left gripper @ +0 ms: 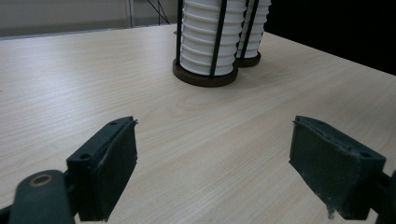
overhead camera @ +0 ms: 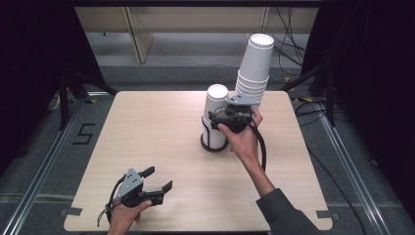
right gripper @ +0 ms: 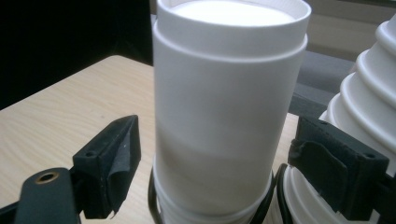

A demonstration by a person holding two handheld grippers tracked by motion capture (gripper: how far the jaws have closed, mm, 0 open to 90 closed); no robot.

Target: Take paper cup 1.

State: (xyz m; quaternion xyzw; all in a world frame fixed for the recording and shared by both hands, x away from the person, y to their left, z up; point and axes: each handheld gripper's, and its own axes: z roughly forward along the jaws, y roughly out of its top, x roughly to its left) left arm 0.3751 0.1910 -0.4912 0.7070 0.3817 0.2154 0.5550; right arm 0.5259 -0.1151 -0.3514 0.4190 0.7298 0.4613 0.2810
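We take the top cup [right gripper: 229,93] to be the thing in hand: it stands upside down on the nearer stack [overhead camera: 215,120], held in a black wire holder [left gripper: 205,77] near the middle of the table [overhead camera: 147,142]. Our right gripper [overhead camera: 222,116] straddles it, jaws spread on either side and, as far as we can tell, not yet pressing its wall. Just behind leans a taller stack [overhead camera: 254,66], tilting right. Our left gripper [overhead camera: 156,180] rests wide open near the front edge, well apart. We judge a squeeze too low could lift several nested cups, and a careless sweep could topple the leaning stack.
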